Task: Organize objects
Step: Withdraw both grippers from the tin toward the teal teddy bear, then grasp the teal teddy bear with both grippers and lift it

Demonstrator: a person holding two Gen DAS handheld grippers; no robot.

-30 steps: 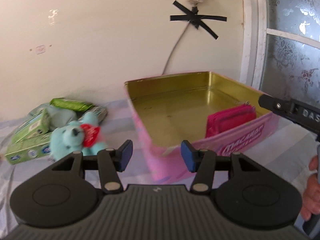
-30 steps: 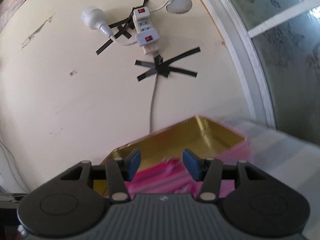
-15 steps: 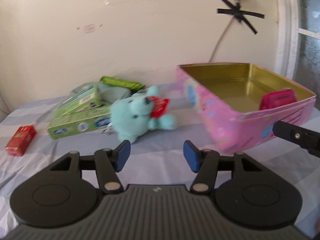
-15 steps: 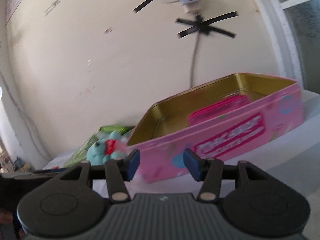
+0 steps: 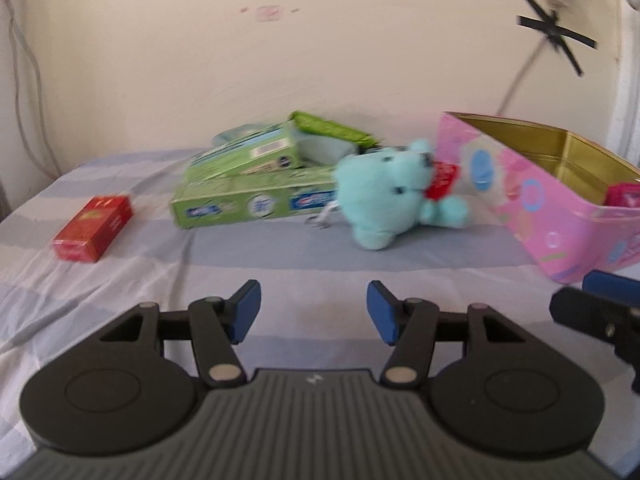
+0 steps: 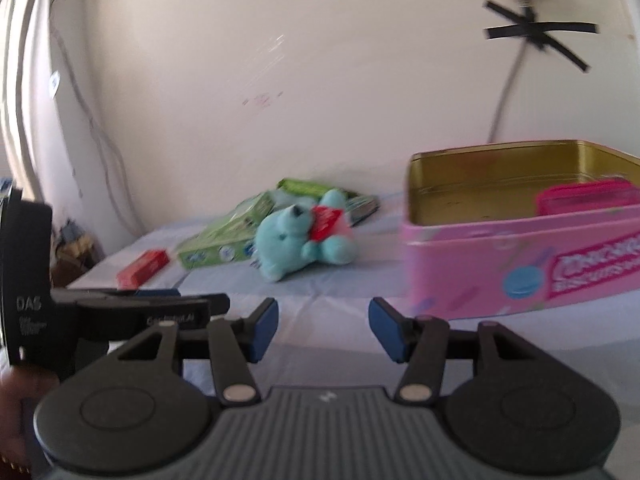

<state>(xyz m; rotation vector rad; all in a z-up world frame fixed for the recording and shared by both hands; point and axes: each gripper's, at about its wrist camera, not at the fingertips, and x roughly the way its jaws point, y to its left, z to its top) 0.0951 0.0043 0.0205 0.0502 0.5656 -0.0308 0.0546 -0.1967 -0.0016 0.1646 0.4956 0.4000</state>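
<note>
A pink tin (image 5: 560, 216) with a gold inside stands on the striped bedsheet at the right, holding a magenta pouch (image 5: 624, 200). The tin (image 6: 500, 264) and pouch (image 6: 584, 200) also show in the right wrist view. A teal plush bear (image 5: 384, 200) with a red tag lies just left of the tin; the right wrist view shows it too (image 6: 296, 244). Green boxes (image 5: 248, 200) lie behind it, a red box (image 5: 94, 226) far left. My left gripper (image 5: 312, 312) is open and empty, short of the bear. My right gripper (image 6: 322, 328) is open and empty.
The wall stands close behind the objects, with a taped cable (image 5: 552, 36) at the upper right. The right gripper's finger (image 5: 600, 312) pokes in at the left wrist view's right edge. The left gripper (image 6: 132, 312) lies across the right wrist view's left side.
Both views have swung left and down. The tin has slid to the right of the frames, and the bear, green boxes and red box have come into the middle. Both grippers stay open.
</note>
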